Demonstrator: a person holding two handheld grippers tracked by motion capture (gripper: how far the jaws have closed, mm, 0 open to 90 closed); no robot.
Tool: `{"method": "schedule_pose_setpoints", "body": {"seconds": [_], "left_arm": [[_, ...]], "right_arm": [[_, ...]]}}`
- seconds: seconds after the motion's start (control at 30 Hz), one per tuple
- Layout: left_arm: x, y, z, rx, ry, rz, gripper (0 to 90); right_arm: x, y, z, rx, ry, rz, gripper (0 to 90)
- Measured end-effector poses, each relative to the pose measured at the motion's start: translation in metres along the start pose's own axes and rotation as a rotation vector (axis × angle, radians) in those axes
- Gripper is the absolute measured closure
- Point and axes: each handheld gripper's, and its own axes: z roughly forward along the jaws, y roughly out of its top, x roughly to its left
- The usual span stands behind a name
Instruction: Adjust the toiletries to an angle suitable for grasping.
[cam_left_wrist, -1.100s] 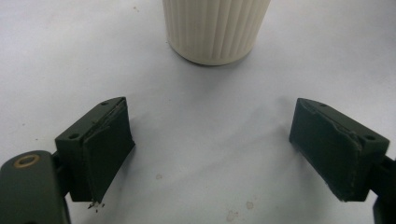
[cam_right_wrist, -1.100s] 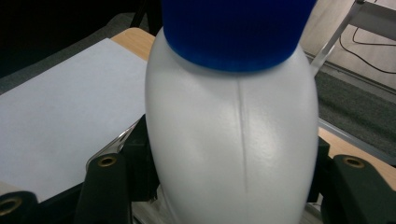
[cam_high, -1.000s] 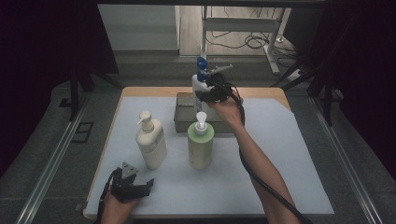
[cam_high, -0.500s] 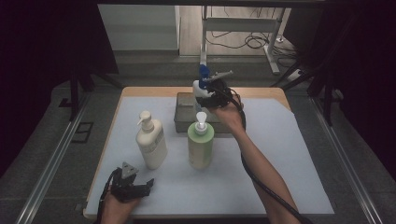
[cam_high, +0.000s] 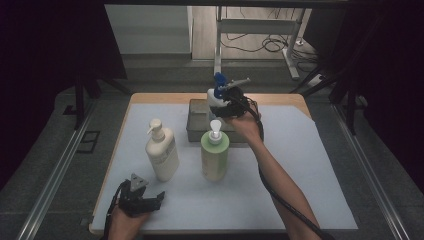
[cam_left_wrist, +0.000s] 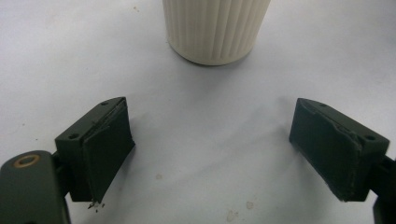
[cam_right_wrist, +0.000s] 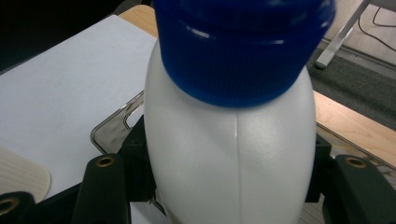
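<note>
My right gripper (cam_high: 223, 103) is shut on a white bottle (cam_high: 216, 96) with a blue cap, holding it upright above a grey tray (cam_high: 196, 121) at the back of the table. In the right gripper view the bottle (cam_right_wrist: 229, 140) sits between the two jaws, and the tray's rim (cam_right_wrist: 112, 128) lies below it. A cream pump bottle (cam_high: 161, 152) and a green pump bottle (cam_high: 215, 156) stand in front of the tray. My left gripper (cam_high: 148, 201) rests open near the table's front left. Its jaws (cam_left_wrist: 229, 154) face the cream bottle's ribbed base (cam_left_wrist: 217, 28).
A white mat (cam_high: 300, 165) covers the wooden table (cam_high: 280, 98). The right forearm (cam_high: 275, 175) and its cable cross the mat from the front right. Metal rails (cam_high: 55, 170) run along both sides of the table.
My right gripper has lifted the blue-capped bottle slightly higher and a touch to the right over the tray. The left gripper has stayed put.
</note>
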Motion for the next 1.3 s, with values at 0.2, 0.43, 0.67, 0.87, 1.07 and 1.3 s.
{"method": "schedule_pose_setpoints", "body": {"seconds": [0.2,0.43,0.67,0.87,1.07,1.3], "left_arm": [[0.000,0.000,0.000,0.000,0.000,0.000,12.5],[0.000,0.000,0.000,0.001,0.001,0.002,12.5],[0.000,0.000,0.000,-0.001,0.000,0.000,12.5],[0.000,0.000,0.000,0.000,0.001,0.000,12.5],[0.000,0.000,0.000,-0.001,0.001,0.000,12.5],[0.000,0.000,0.000,0.000,0.001,0.000,12.5]], "right_arm": [[-0.003,-0.002,0.003,-0.009,0.013,0.016,38.5],[-0.006,-0.006,0.003,-0.005,0.029,0.011,37.1],[-0.004,-0.014,-0.003,0.004,0.033,-0.019,33.9],[-0.006,-0.026,-0.012,-0.009,0.060,-0.008,33.9],[-0.010,-0.040,-0.021,-0.011,0.094,0.019,35.8],[-0.020,-0.051,-0.029,-0.001,0.066,0.032,52.5]]}}
